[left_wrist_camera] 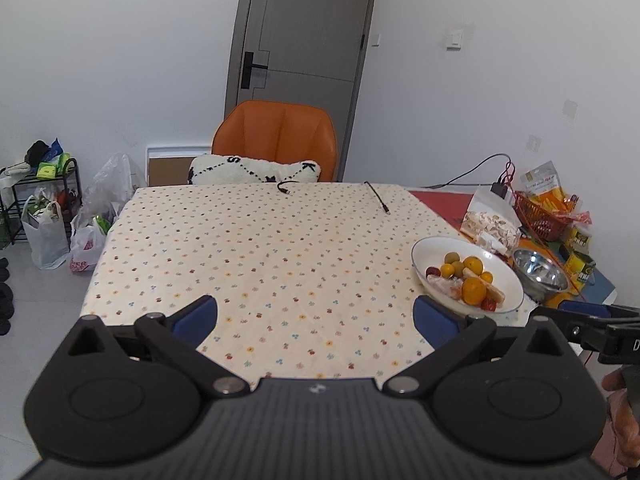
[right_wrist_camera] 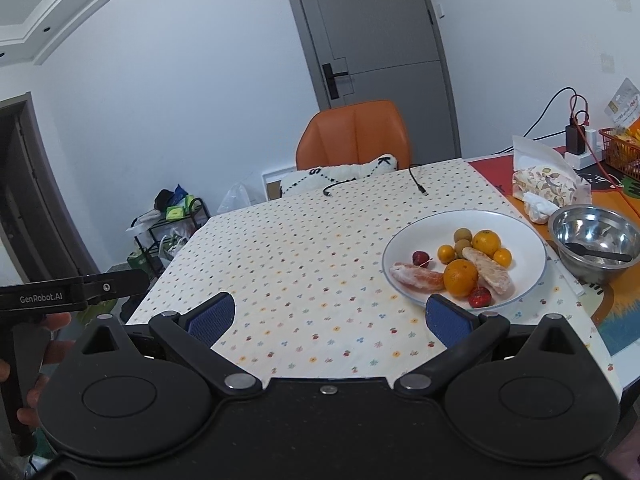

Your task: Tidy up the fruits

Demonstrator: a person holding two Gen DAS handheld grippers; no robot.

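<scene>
A white plate (right_wrist_camera: 420, 232) stands on the right side of the dotted tablecloth (right_wrist_camera: 304, 264). It holds two oranges (right_wrist_camera: 460, 278), small kumquats (right_wrist_camera: 445, 253), brownish longans (right_wrist_camera: 462, 236), red cherries (right_wrist_camera: 479, 297) and peeled citrus segments (right_wrist_camera: 416, 276). My right gripper (right_wrist_camera: 332, 318) is open and empty, its right pad just in front of the plate's near rim. My left gripper (left_wrist_camera: 316, 320) is open wide over the cloth with nothing between its pads. The plate (left_wrist_camera: 430, 250) lies ahead of it to the right.
A steel bowl (right_wrist_camera: 596, 240) with a black spoon sits right of the plate, with a tissue pack (right_wrist_camera: 544, 186) and a red basket (right_wrist_camera: 620, 152) behind it. Two black cables (right_wrist_camera: 418, 180) lie at the far edge. An orange chair (right_wrist_camera: 354, 132) stands beyond the table.
</scene>
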